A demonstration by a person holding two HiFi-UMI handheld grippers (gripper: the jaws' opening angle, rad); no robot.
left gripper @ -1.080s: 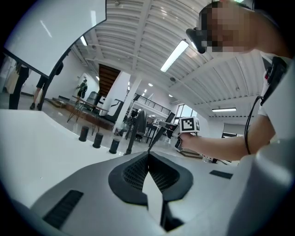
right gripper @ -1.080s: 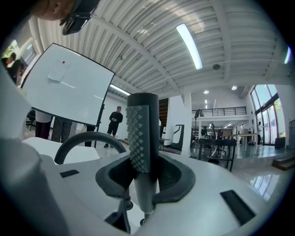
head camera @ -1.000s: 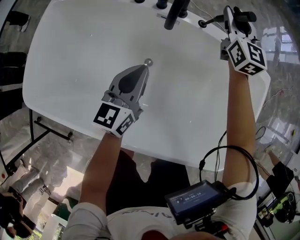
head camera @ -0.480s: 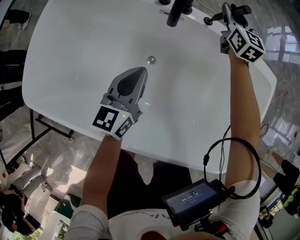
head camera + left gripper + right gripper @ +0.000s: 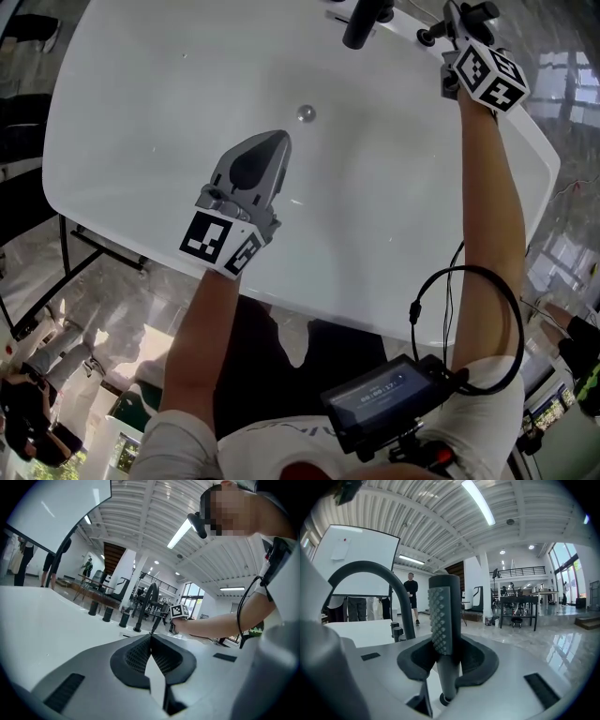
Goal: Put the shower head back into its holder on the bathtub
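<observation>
The dark shower head [image 5: 443,616] stands upright between the jaws of my right gripper [image 5: 449,663], which is shut on its handle. Its studded face is turned to the left, and its lower end sits at a dark round holder socket [image 5: 440,699] on the white bathtub rim [image 5: 361,641]. From above, my right gripper [image 5: 457,23] is at the tub's far right rim, with the shower head [image 5: 431,36] poking out to its left. My left gripper [image 5: 278,141] hangs over the tub's basin, shut and empty, and its tips [image 5: 150,635] meet.
A dark arched faucet [image 5: 389,588] rises just left of the shower head, also seen from above as the faucet [image 5: 361,28]. Round dark knobs [image 5: 108,613] line the far rim. The drain [image 5: 305,113] lies beyond the left gripper. A metal frame [image 5: 94,253] and marble floor lie below the tub.
My right gripper, holding the shower head, has shifted a little farther toward the tub's far rim beside the faucet. The left gripper has stayed about where it was over the basin.
</observation>
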